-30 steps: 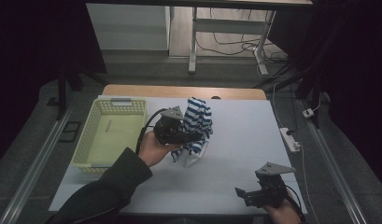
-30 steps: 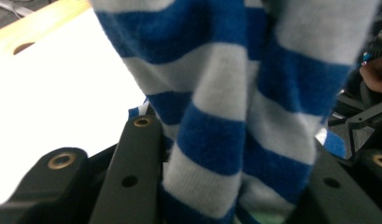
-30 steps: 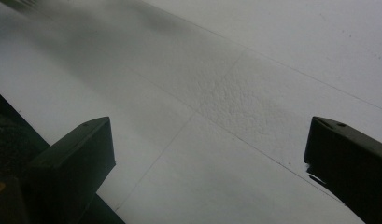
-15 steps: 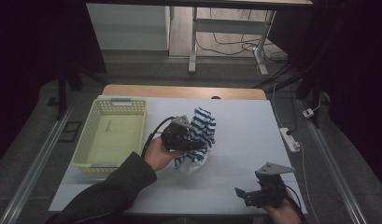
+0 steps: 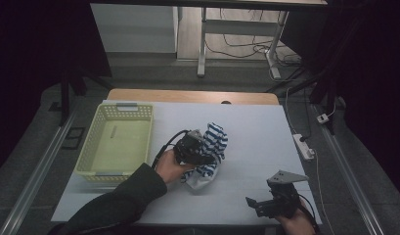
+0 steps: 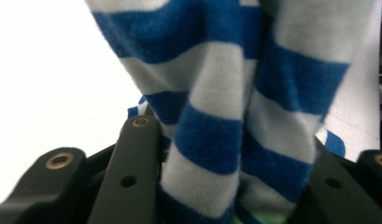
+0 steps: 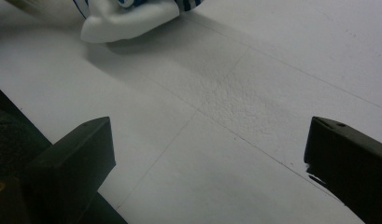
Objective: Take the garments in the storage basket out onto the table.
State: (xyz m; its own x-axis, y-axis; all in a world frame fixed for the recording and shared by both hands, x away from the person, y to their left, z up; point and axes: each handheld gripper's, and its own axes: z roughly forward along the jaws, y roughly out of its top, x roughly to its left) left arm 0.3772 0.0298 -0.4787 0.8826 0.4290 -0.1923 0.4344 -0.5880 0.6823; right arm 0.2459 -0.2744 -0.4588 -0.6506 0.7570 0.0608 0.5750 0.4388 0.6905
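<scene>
A blue-and-white striped cloth (image 5: 216, 143) lies bunched in the middle of the white table (image 5: 256, 132), its white end (image 5: 200, 181) resting on the surface. My left gripper (image 5: 205, 158), held in a hand coming from the lower left, is shut on the cloth. In the left gripper view the striped cloth (image 6: 216, 116) is bunched between the two black jaws of my left gripper (image 6: 230, 154). My right gripper (image 5: 255, 203) rests at the table's near right edge, open. The right gripper view shows my right gripper (image 7: 207, 140) with bare table between its jaws and the cloth's white end (image 7: 128, 23) farther off.
A pale yellow mesh basket (image 5: 117, 108) stands at the table's left side, nothing visible inside. A white power strip (image 5: 303, 146) lies off the table's right edge. A wooden strip (image 5: 188, 95) runs along the far edge.
My left hand has come down and a little to the right with the cloth, which now sags lower and bunches on the table. The right gripper has stayed put.
</scene>
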